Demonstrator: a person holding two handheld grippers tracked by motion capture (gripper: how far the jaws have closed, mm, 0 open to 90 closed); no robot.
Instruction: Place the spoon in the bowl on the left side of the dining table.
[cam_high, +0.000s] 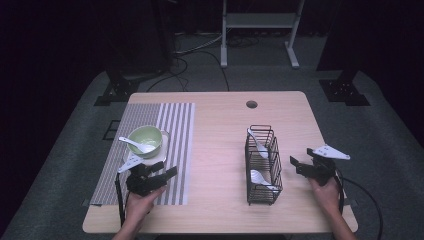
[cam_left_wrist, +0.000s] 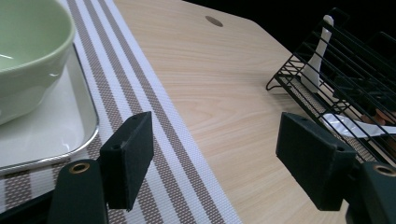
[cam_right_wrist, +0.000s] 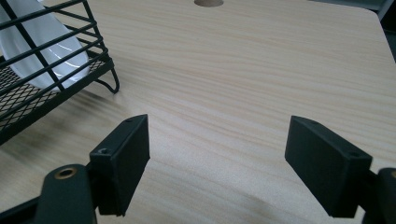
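From above, one white spoon (cam_high: 140, 145) lies in the green bowl (cam_high: 146, 140); two more wait in the wire rack (cam_high: 263, 165). Left tongs (cam_left_wrist: 215, 158) stand wide, empty, over the striped mat (cam_left_wrist: 163, 135). Right tongs (cam_right_wrist: 217, 165) gape empty above the table (cam_right_wrist: 243, 84).

I count three white spoons. One spoon (cam_high: 140, 145) lies in the green bowl, and two more are in the basket, one (cam_high: 258, 145) at the far end and one (cam_high: 261, 179) at the near end. There is one green bowl (cam_high: 146, 140). It sits on one white plate (cam_left_wrist: 51, 130). There is one black wire basket (cam_high: 262, 165). There is one striped mat (cam_high: 170, 150). They are all on one wooden table (cam_high: 220, 135).
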